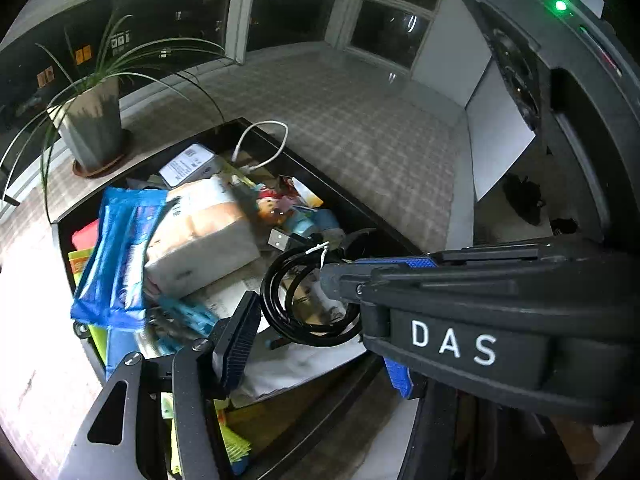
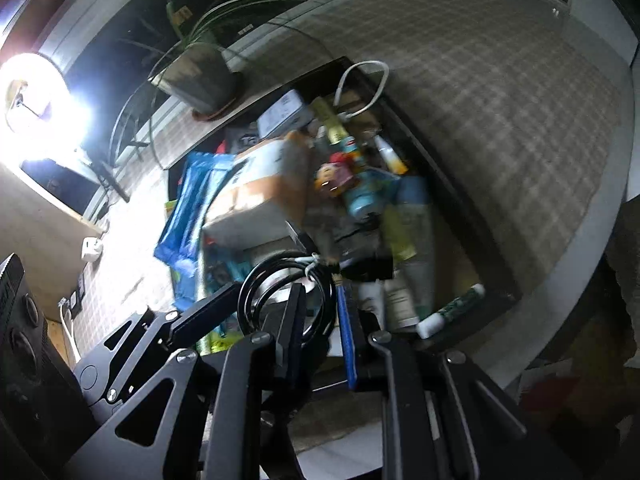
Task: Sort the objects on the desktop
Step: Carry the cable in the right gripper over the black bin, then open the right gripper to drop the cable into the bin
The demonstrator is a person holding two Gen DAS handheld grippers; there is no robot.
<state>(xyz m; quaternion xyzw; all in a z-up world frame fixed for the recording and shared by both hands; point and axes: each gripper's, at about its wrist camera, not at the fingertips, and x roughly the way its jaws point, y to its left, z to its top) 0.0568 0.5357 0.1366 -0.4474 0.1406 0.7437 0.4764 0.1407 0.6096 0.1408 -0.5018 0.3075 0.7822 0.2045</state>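
Note:
A black tray [image 1: 360,204] on the checked tablecloth is full of mixed objects: a blue packet [image 1: 116,256], a parcel [image 1: 204,236], a white box [image 1: 186,164], a white cable [image 1: 264,144]. A coiled black USB cable [image 1: 304,300] with a white tie hangs over the tray. My right gripper [image 2: 320,296] is shut on this coiled cable [image 2: 284,296] and crosses the left wrist view from the right [image 1: 340,280]. My left gripper [image 1: 316,336] is open, its left finger [image 1: 236,340] beside the coil, not touching it.
A potted plant [image 1: 94,128] stands on the sill behind the tray. Tubes and bottles [image 2: 404,240] lie along the tray's right side. A bright lamp [image 2: 36,104] glares at the left. The tablecloth [image 1: 360,120] stretches to the right of the tray.

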